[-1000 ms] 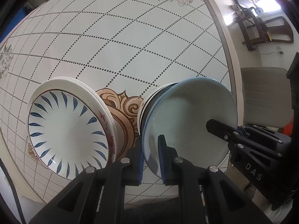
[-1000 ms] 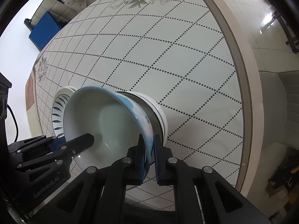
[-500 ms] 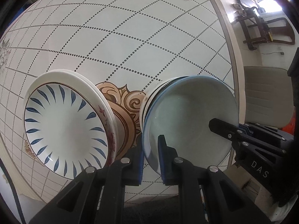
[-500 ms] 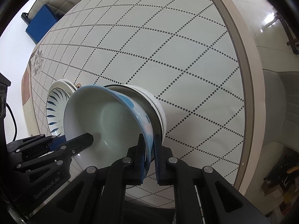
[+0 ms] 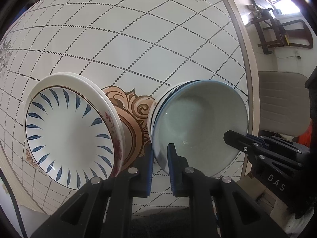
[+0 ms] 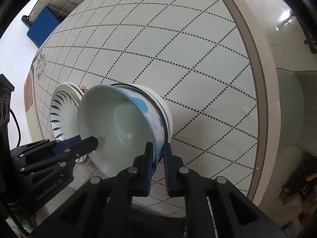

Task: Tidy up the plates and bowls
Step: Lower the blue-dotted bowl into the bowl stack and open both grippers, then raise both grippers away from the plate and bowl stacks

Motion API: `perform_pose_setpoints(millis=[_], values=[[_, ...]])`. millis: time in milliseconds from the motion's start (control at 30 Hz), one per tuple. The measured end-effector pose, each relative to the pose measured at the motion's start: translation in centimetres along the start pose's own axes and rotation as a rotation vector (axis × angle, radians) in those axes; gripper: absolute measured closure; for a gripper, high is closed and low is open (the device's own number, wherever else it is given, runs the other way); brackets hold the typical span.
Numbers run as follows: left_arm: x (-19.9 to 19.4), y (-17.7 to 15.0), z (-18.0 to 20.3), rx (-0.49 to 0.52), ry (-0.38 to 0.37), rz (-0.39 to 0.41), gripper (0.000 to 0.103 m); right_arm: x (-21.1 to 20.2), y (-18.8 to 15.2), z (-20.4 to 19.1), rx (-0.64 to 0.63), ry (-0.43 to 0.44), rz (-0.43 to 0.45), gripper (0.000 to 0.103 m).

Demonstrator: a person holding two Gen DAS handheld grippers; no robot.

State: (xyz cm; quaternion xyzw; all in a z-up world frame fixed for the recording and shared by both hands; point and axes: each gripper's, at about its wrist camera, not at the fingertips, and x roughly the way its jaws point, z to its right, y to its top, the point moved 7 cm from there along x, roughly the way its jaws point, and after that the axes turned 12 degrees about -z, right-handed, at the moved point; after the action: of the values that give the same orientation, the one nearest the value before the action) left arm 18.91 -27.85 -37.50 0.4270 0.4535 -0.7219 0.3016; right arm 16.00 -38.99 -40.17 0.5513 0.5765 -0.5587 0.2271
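A pale green bowl [image 5: 198, 123] with a blue-patterned outside [image 6: 115, 125] sits tilted on top of a stack of white bowls [image 5: 153, 111] [image 6: 166, 109] on the round table [image 5: 138, 39]. My left gripper [image 5: 160, 150] is shut on the bowl's near rim. My right gripper [image 6: 158, 148] is shut on the opposite rim. Each gripper also shows in the other's view: the right gripper [image 5: 235, 136] and the left gripper [image 6: 93, 139]. A stack of plates [image 5: 67, 134] [image 6: 61, 111], the top one with blue leaf marks, stands just left of the bowls.
The table's rim [image 6: 255, 63] curves close by on the right of the bowls. Beyond it stands a beige chair seat [image 5: 281, 103]. A dark wooden chair [image 5: 277, 31] and a blue box [image 6: 42, 25] are farther off on the floor.
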Motion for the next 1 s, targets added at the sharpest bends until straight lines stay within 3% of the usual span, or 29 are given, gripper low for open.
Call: perform_pose_setpoints(millis=[467,633,767,833,900,967,1000], values=[[-0.2,-0.2,0.1,-0.007,0.013,0.02,0.091,0.0,0.0,0.4,0.014,0.021,-0.007,0.094],[-1.4,-1.2,0.1,-0.042,0.067,0.071,0.09,-0.4,-0.1,0.9,0.028,0.043,0.01,0.094],[-2.7,-2.0,0.3,-0.038,0.11,0.134,0.09,-1.5,-1.0,0.8,0.002,0.012,0.045,0.093],[-3.3,-2.6,0.5,-0.03,0.13,0.166,0.089,-2.4,-1.7,0.5,-0.025,-0.056,0.088,0.09],[-4.1,-3.2,0.8,-0.019,0.14,0.197,0.086,-3.7,-2.5,0.3,-0.048,-0.128,0.14,0.076],[-4.8,-3.9,0.8,-0.024,0.139,0.234,0.079,-4.8,-3.3,-0.1,-0.061,-0.141,0.182,0.017],[-5.2,-4.2,0.9,-0.025,0.131,0.25,0.07,-5.3,-3.7,-0.3,-0.068,-0.136,0.199,0.008]])
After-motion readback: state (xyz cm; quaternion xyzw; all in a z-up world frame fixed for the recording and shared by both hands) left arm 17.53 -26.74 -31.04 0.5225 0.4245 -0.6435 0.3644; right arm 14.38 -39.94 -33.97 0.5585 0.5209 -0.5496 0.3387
